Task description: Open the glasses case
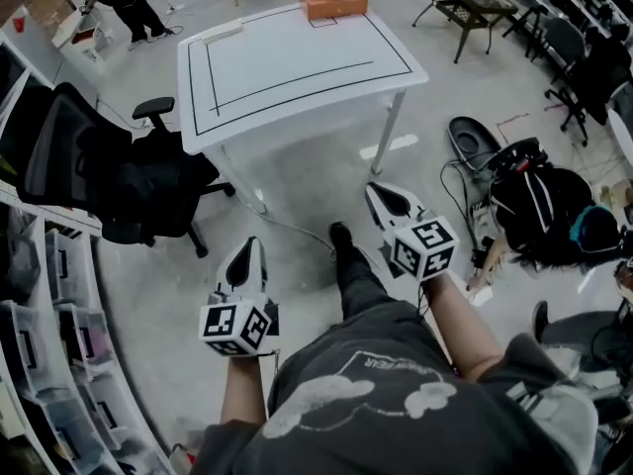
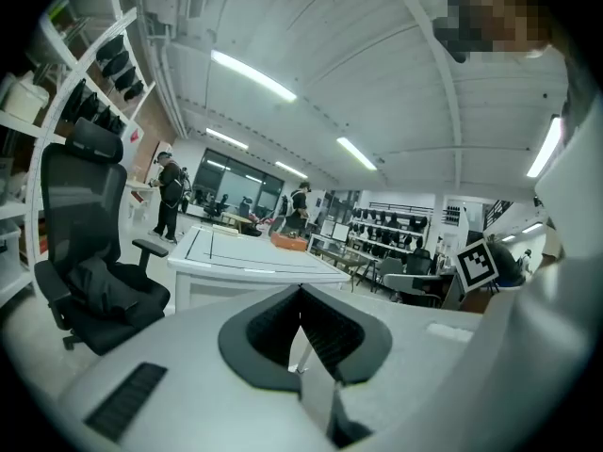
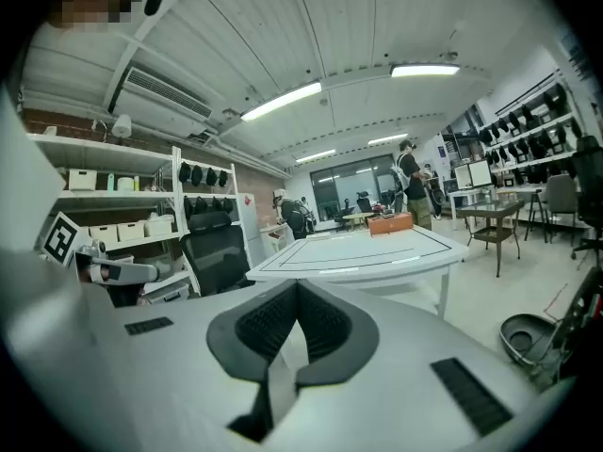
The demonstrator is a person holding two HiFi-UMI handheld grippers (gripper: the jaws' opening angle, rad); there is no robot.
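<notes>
Glasses case: it lies at the far edge of the white counter, seemingly unopened and well apart from both claws. The left claw and right claw are closed on nothing, so the whole task remains.

white table: 1 | orange case: 1 | grippers: 2 | marker cubes: 2

Bare floor is lying open between the person and the white table, whose top is showing free up to the orange glasses case at its far edge. A black office chair is crowding the table's left side, a backpack is blocking the floor on the right, and shelves are walling the left
</notes>
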